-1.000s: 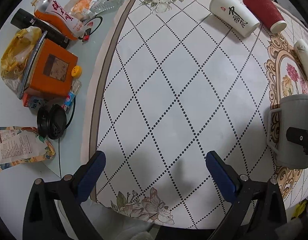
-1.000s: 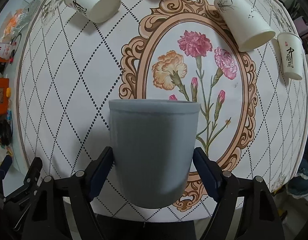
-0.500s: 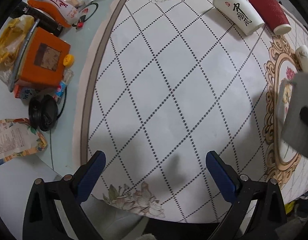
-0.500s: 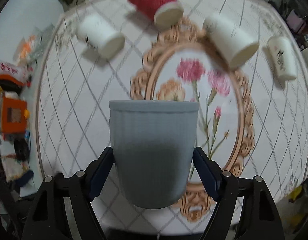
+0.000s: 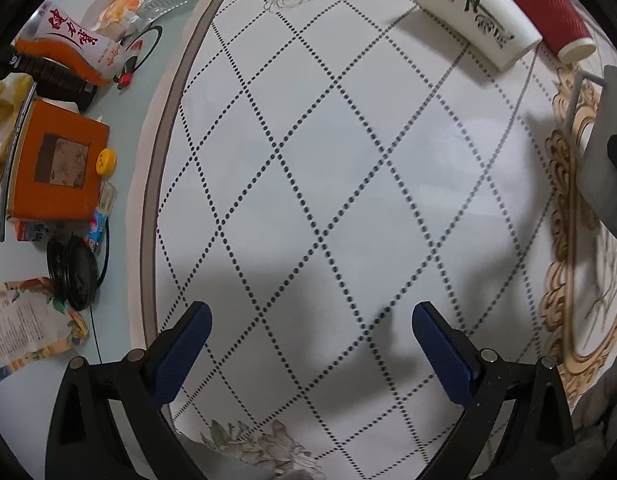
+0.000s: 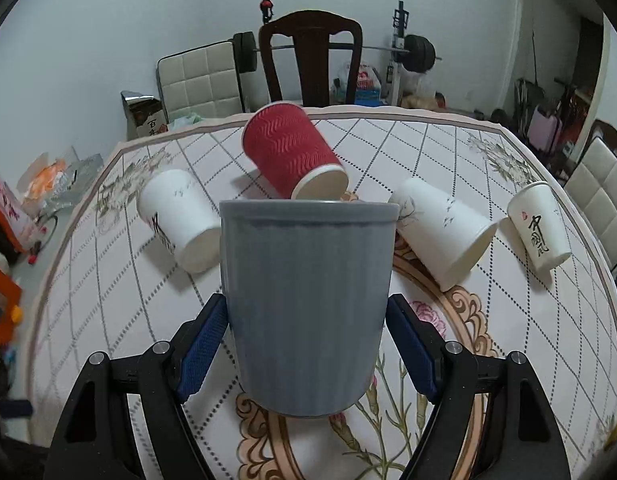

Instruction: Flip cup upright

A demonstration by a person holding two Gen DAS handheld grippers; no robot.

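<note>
My right gripper (image 6: 308,344) is shut on a grey ribbed cup (image 6: 308,304), its blue pads pressing both sides, and holds it above the table with the rim toward the top of the view. The same grey cup (image 5: 602,152) shows at the right edge of the left wrist view, lifted and tilted. My left gripper (image 5: 310,344) is open and empty above the checked tablecloth (image 5: 348,200).
A red ribbed cup (image 6: 292,156) and three white paper cups (image 6: 180,224) (image 6: 444,232) (image 6: 538,226) lie on their sides on the tablecloth. Boxes, packets and a black cable coil (image 5: 72,272) crowd the left table edge. A chair (image 6: 310,60) stands behind the table.
My right gripper has lifted the grey cup and tipped its view from looking down at the table to looking across it. The left gripper has moved slightly; it stays open.
</note>
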